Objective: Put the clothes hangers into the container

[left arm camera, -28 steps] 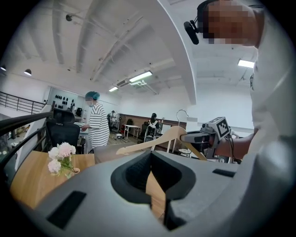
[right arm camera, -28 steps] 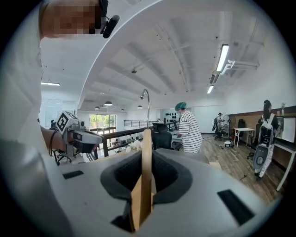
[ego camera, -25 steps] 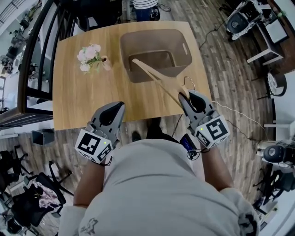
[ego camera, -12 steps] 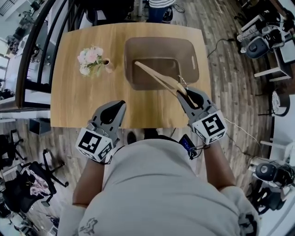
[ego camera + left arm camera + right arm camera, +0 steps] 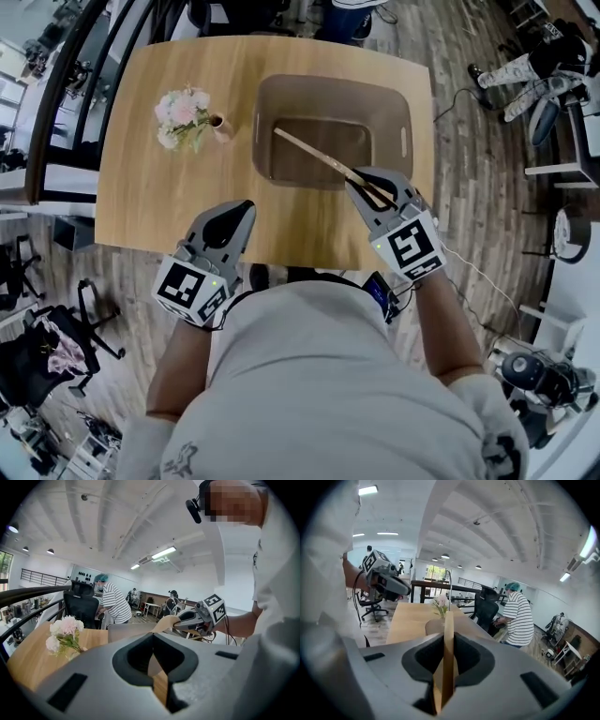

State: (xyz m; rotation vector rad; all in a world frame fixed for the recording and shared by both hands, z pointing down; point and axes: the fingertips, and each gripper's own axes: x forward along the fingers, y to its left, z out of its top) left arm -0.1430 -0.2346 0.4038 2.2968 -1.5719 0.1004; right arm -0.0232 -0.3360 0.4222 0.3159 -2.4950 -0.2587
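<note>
A brown container (image 5: 398, 108) stands on the wooden table (image 5: 141, 206), right of centre. My right gripper (image 5: 367, 187) hovers at the container's near right corner, shut on a wooden clothes hanger (image 5: 314, 155). The hanger's long arm slants up and left over the container's inside. In the right gripper view the hanger (image 5: 449, 620) stands on edge between the jaws, pressed from both sides. My left gripper (image 5: 242, 211) is shut and empty, above the table's near edge, left of the container. In the left gripper view its jaws meet with nothing between them (image 5: 152, 637).
A small vase of pink and white flowers (image 5: 183, 117) stands on the table left of the container. A person in a striped shirt (image 5: 519, 616) sits on an office chair at the table's far side. A black railing (image 5: 70, 103) runs along the table's left edge.
My right gripper has carried the hanger left and forward, from beyond the table's near right corner to the container's near corner. The hanger has rolled onto its edge. The left gripper stays shut.
</note>
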